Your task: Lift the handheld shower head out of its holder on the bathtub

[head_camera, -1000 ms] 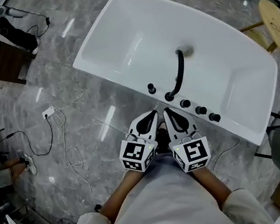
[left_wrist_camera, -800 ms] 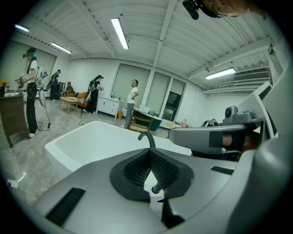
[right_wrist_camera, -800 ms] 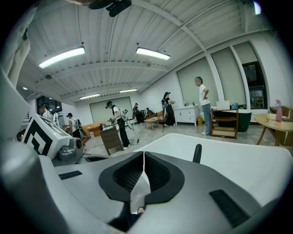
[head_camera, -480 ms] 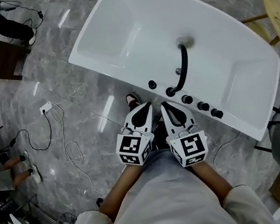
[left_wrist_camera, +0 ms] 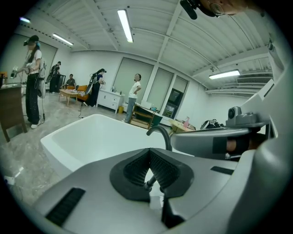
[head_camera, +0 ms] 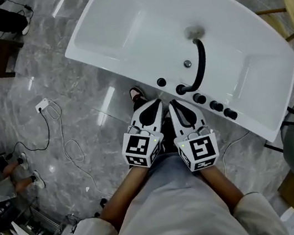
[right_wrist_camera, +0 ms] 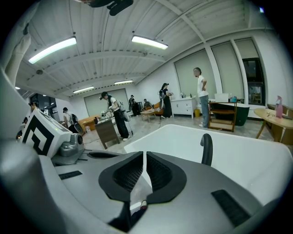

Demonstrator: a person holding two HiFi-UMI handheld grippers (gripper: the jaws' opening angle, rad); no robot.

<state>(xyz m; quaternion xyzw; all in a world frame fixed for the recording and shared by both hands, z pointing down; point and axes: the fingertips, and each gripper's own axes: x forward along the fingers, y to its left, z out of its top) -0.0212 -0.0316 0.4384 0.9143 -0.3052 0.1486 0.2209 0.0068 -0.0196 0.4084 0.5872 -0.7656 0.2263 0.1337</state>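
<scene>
Both grippers are sitting closer to the bathtub's near rim than a second ago, and the person's shoe is now showing just beyond the left gripper. That gripper's jaws are pressing together at their tips and holding nothing. The right gripper, side by side with it, is likewise closed and empty. The handheld shower head is standing in its holder on the rim, at about 1 o'clock from the left gripper's tip and apart from it. A curved black spout is arching over the basin at 1 o'clock from the right gripper. Black knobs are lining the rim from the spout's base toward 4 o'clock.
</scene>
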